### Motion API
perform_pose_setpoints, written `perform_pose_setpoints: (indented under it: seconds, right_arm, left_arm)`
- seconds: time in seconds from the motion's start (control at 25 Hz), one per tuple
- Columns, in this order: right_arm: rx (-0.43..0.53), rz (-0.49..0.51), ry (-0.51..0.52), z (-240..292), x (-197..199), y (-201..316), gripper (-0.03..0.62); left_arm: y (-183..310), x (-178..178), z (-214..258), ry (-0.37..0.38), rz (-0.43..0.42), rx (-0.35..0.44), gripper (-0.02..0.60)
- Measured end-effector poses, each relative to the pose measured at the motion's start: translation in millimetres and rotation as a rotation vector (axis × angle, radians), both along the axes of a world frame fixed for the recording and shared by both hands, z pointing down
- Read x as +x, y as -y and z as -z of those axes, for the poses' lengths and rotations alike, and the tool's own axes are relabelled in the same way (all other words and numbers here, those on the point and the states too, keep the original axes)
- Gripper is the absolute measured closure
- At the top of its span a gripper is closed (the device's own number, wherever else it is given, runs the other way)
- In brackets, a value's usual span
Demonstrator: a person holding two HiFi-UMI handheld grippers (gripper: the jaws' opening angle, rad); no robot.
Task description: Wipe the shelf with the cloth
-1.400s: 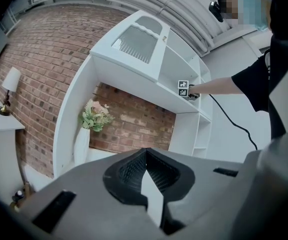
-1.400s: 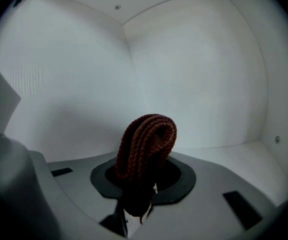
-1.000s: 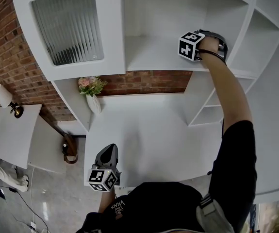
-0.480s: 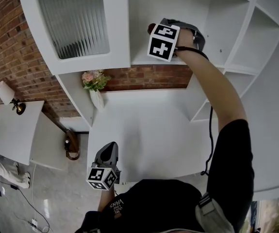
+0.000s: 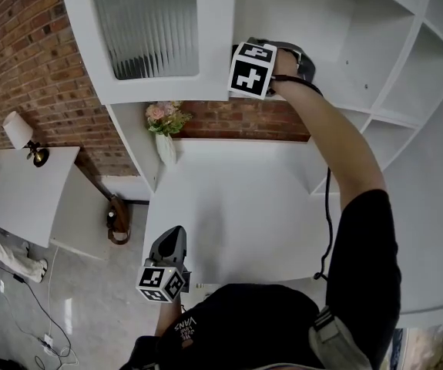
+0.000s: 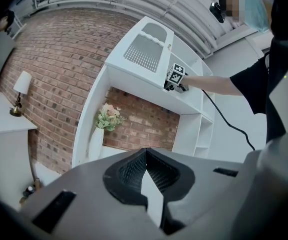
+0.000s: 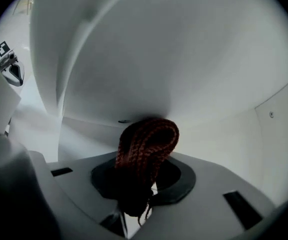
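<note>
My right gripper has its jaws clamped on the dark red woven cloth, which touches the white shelf. My left gripper hangs low, jaws together, holding nothing. The black shirt shows the print "VANS".

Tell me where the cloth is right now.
The reddish cloth is clamped in the right gripper, raised at the head view's upper middle, at the white shelf just right of the ribbed-glass door.

The shelf unit is viewed steeply from above by the head view, from low and well apart by the left gripper view (the right gripper also shared), and from very near by the right gripper view.
</note>
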State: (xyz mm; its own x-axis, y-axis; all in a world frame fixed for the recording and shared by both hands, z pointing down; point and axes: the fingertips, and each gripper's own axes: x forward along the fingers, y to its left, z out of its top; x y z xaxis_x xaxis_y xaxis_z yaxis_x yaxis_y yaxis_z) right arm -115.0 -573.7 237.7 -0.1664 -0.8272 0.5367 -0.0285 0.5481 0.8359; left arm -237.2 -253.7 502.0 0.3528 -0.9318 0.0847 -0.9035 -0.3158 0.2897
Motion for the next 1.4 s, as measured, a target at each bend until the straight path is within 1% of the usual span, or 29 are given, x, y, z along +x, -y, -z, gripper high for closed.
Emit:
perform_pose_setpoints:
  seconds: [0.16, 0.32, 0.68, 0.84, 0.92, 1.04, 1.16, 1.28, 1.4]
  right_arm:
    - [0.001, -0.032, 0.004, 0.0, 20.8, 3.7, 0.502]
    - [0.003, -0.108, -0.028, -0.9, 64.4, 11.7, 0.502]
    - [0.007, -0.383, -0.158, -5.1, 201.8, 29.9, 0.502]
    - [0.005, -0.504, -0.196, -5.8, 254.1, 30.7, 0.502]
    - [0.006, -0.556, -0.211, -6.3, 274.2, 29.7, 0.502]
    - [0.008, -0.607, -0.247, -7.1, 294.3, 27.7, 0.502]
    - [0.012, -0.629, -0.277, -7.1, 305.8, 28.9, 0.502]
    - [0.021, -0.630, -0.260, -5.7, 308.1, 30.2, 0.502]
    - [0.074, -0.583, -0.215, 3.6, 294.1, 30.9, 0.502]
  left_arm:
    - [3.9, 7.4, -0.3, 0.000, -0.019, 0.005, 0.575]
    - [12.2, 22.7, -0.4, -0.003, -0.059, 0.007, 0.575]
    - [33.4, 57.7, -3.4, -0.006, -0.153, 0.006, 0.575]
    - [40.5, 66.0, -5.8, -0.007, -0.177, 0.001, 0.575]
    - [44.0, 70.2, -6.2, -0.007, -0.190, 0.000, 0.575]
    - [49.1, 77.0, -5.9, -0.006, -0.210, 0.003, 0.575]
    - [52.6, 80.6, -4.4, -0.006, -0.222, 0.004, 0.575]
    - [53.4, 79.2, -4.7, -0.004, -0.221, 0.001, 0.575]
    - [52.5, 73.5, -6.1, -0.002, -0.213, -0.004, 0.575]
